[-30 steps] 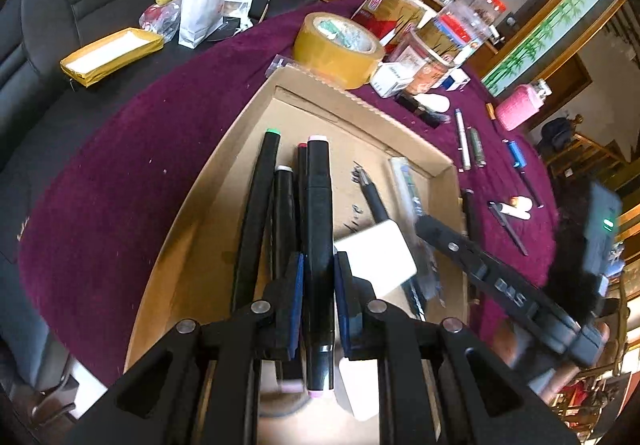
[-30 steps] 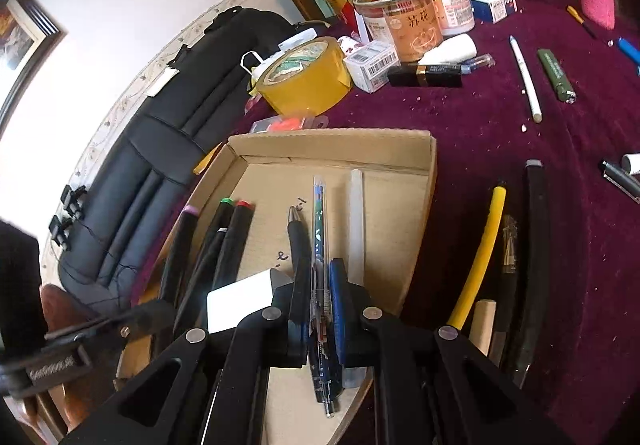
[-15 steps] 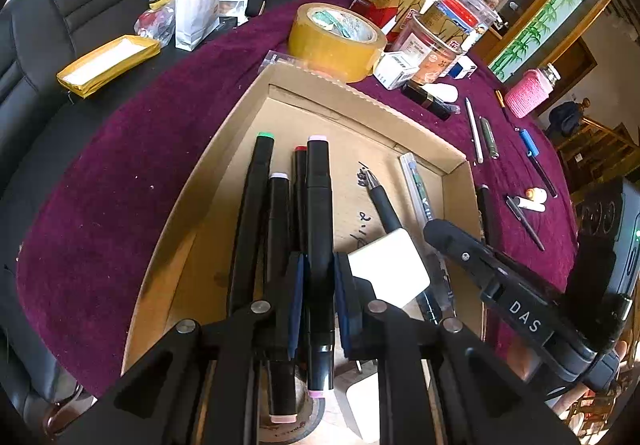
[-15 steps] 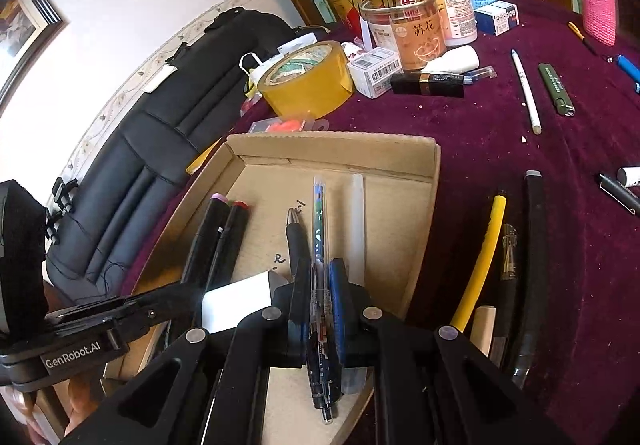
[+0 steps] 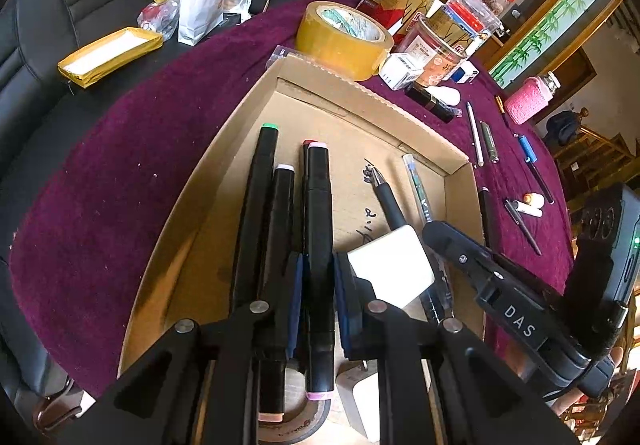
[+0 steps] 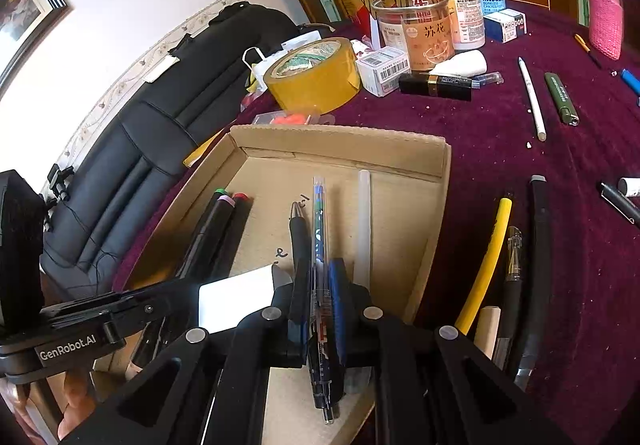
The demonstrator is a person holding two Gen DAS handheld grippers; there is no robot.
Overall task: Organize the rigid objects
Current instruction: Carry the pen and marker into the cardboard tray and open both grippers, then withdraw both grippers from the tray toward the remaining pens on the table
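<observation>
Over cardboard tray [image 5: 256, 105] w/ markers, pens — left gripper [image 5: 318, 293] clamps pink-capped marker [image 5: 318, 213]; right gripper [image 6: 320, 301] clamps clear pen [image 6: 319, 229].

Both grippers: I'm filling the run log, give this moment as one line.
left gripper: shut on pink-capped black marker | right gripper: shut on clear pen | both over cardboard tray

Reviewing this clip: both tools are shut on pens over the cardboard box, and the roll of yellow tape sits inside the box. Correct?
Not quite. The roll of yellow tape sits outside the cardboard box, on the purple cloth beyond its far wall, as the right wrist view shows. The rest holds: left tool grips a black marker, right tool a clear pen.
</observation>
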